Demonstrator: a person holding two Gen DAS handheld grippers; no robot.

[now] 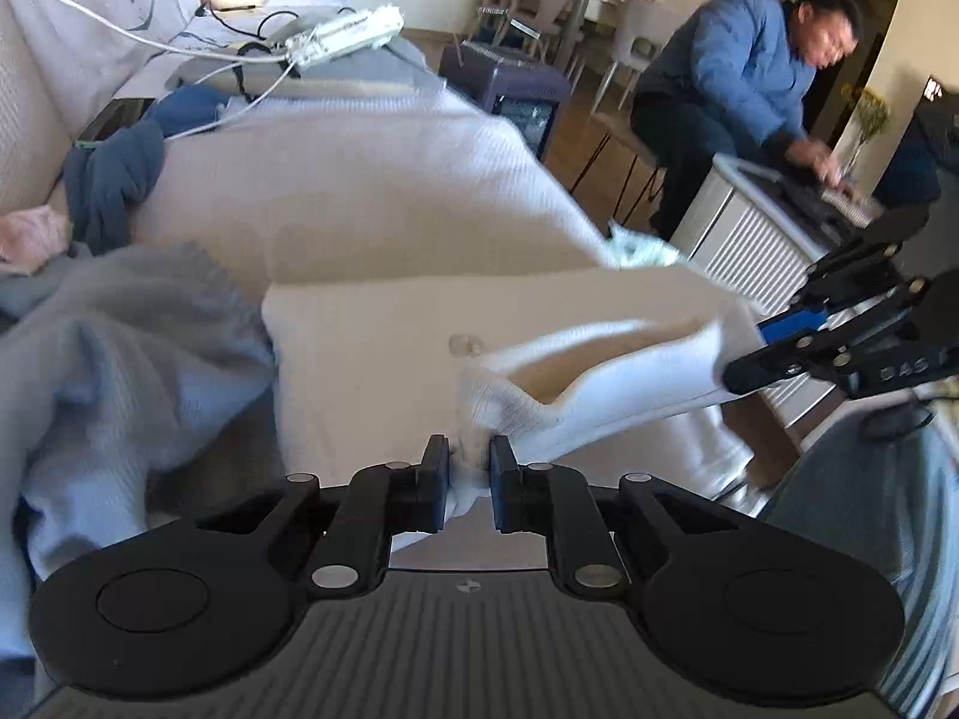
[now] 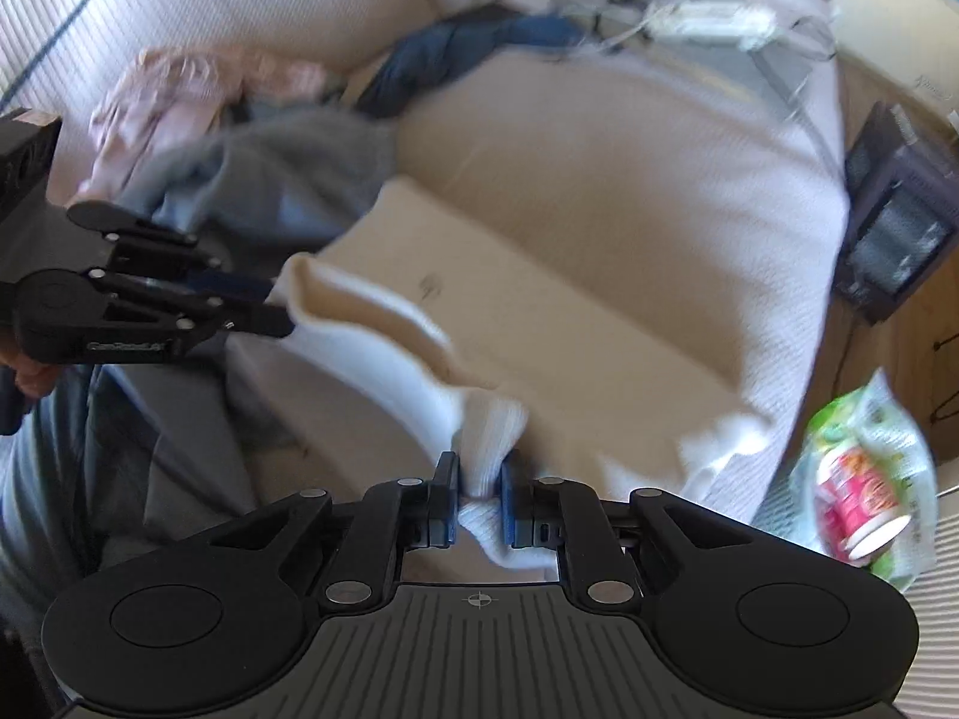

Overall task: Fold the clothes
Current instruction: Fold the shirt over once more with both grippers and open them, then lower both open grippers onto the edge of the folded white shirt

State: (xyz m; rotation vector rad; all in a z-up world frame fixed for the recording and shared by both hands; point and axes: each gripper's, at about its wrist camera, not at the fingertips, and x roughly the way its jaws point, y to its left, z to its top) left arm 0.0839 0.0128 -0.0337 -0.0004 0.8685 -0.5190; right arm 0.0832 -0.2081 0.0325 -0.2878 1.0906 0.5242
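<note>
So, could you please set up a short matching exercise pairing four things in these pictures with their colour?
Things:
1. garment held between the left gripper and the right gripper
2. crumpled knit beside it
3. bundle near the sofa back
4. packet at the sofa's edge

Colours:
A. pink
B. green and pink
C. white
D. light blue-grey

Pairs: 1-C, 2-D, 3-A, 4-B

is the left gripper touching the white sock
Touching: the left wrist view shows the left gripper pinching the white sock between its pads.
</note>
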